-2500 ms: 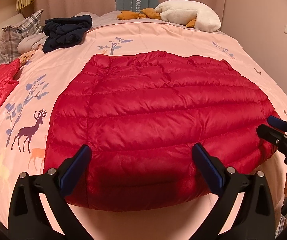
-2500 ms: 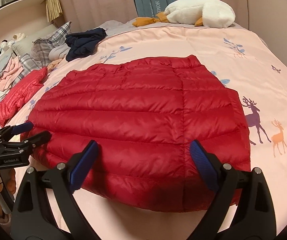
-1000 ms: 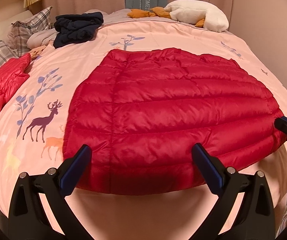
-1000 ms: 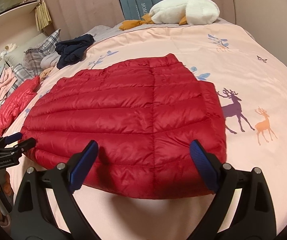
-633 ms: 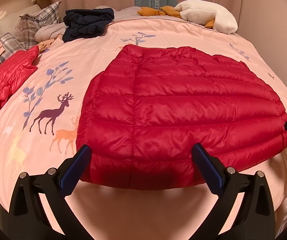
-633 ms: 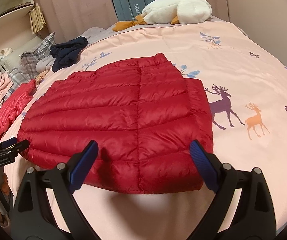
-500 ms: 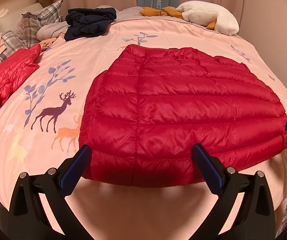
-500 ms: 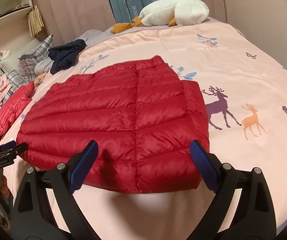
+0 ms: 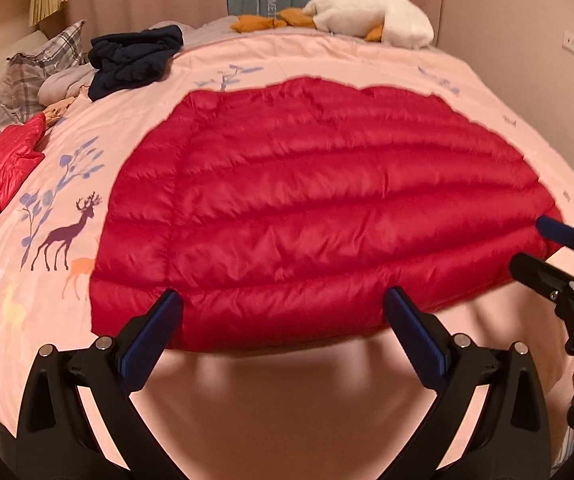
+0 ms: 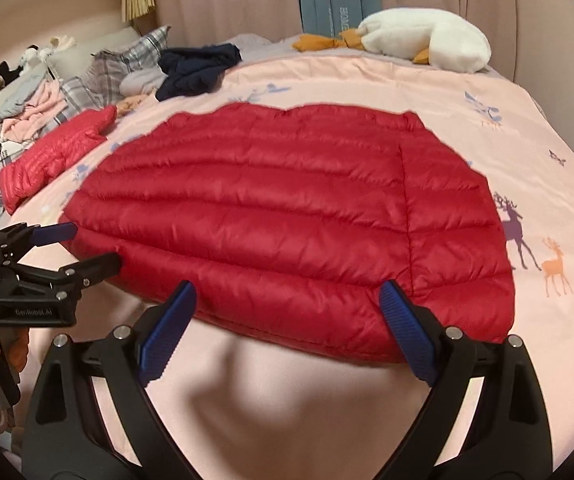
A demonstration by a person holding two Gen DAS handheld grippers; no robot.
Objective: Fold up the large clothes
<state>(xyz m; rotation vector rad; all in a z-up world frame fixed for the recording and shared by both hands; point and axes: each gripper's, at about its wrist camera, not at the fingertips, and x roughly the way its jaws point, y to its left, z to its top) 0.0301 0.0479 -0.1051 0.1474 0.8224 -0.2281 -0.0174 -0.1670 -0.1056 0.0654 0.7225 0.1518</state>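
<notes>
A red quilted down jacket point(image 9: 319, 208) lies flat on the pink bed, also in the right wrist view point(image 10: 287, 216). My left gripper point(image 9: 283, 300) is open and empty, its fingertips at the jacket's near hem, left part. My right gripper point(image 10: 287, 292) is open and empty at the near hem, right part. The right gripper also shows at the right edge of the left wrist view point(image 9: 535, 248). The left gripper shows at the left of the right wrist view point(image 10: 87, 244), open beside the jacket's left corner.
The pink deer-print bedspread point(image 9: 287, 392) covers the bed. A second red jacket point(image 10: 51, 156) lies at the left. Dark blue clothes point(image 9: 131, 60), plaid pillows point(image 9: 35, 76) and a white plush goose point(image 9: 371, 20) lie at the far side. Curtains hang behind.
Both grippers have moved forward again toward the jacket's near hem after drawing back. Each gripper is more visible in the other's view. The jacket lies as before.
</notes>
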